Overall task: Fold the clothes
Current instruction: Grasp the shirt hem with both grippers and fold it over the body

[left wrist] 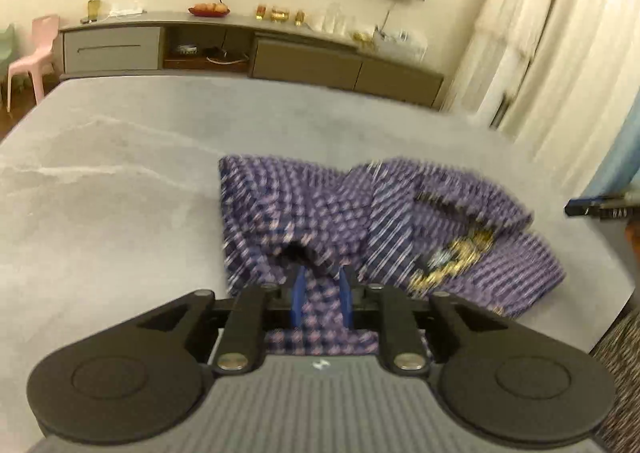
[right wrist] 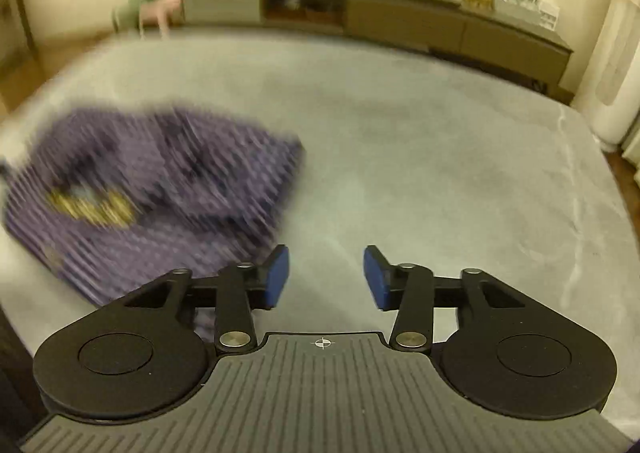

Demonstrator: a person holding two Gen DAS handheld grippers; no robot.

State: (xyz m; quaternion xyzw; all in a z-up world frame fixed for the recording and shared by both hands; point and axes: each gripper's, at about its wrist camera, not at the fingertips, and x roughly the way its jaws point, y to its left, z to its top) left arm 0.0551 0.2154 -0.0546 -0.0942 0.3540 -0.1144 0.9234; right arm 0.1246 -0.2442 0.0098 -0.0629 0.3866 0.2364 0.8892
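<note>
The left gripper has cloth of the purple garment between its jaws, seemingly pinched to lift an edge for folding; the heap lies on the grey desk. The right gripper is open and empty beside it. Only the right view shows that; the left shows the grip.

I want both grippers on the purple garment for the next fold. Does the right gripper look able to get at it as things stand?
Probably yes. The right gripper is open and empty over bare grey table, and the purple garment lies just to its left with nothing between.
</note>
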